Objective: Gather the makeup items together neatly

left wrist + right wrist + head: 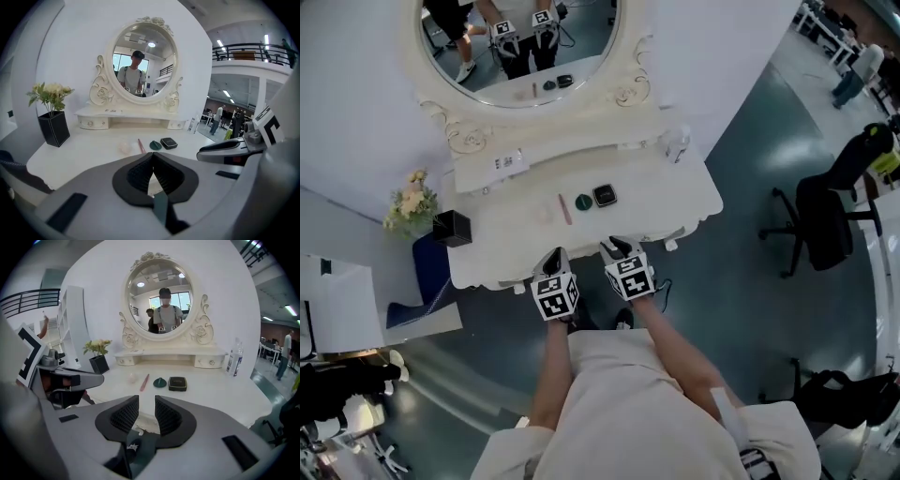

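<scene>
White dressing-table top point(670, 192) is carrying the makeup items in a loose row near its middle: a pale pink round piece point(544, 214), a pink stick point(565, 208), a dark green round piece point(583, 201) and a black square compact point(604, 195), the last two lying just beside each other. Both grippers are hovering at the table's front edge, apart from the row. The left gripper point(152, 159) is pressing its jaw tips together on nothing; the right gripper point(147, 401) is showing a narrow, empty gap between its jaws.
</scene>
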`<action>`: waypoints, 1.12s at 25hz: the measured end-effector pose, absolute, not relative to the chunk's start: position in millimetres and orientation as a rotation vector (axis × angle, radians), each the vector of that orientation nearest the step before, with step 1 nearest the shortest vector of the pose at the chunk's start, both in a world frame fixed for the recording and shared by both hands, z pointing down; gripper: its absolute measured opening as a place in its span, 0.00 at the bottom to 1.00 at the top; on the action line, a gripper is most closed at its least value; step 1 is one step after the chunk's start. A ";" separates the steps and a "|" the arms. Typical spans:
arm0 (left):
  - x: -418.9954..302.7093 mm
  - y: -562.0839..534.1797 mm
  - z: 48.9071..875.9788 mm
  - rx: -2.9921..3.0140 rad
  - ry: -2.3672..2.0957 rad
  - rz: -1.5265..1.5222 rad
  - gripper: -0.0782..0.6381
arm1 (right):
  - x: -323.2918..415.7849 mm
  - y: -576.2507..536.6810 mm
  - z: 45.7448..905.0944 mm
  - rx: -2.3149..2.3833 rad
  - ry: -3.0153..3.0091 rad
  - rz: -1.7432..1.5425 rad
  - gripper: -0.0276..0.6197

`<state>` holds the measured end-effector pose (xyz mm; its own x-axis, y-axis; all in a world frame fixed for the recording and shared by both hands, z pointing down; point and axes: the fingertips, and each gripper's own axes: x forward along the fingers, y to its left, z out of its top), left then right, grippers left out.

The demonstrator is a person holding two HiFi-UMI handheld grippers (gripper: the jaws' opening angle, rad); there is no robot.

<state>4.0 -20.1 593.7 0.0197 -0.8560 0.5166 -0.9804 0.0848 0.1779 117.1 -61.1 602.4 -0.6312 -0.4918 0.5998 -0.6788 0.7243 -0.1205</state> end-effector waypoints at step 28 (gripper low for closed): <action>32.2 38.4 586.4 1.831 -1.910 0.340 0.13 | 153.3 -17.8 602.4 0.914 -2.470 0.580 0.11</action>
<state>32.2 38.4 586.4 0.0003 -0.8704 0.4923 -0.9868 0.0793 0.1409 153.3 -17.8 602.4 -0.6839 -0.4981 0.5331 -0.6832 0.6935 -0.2287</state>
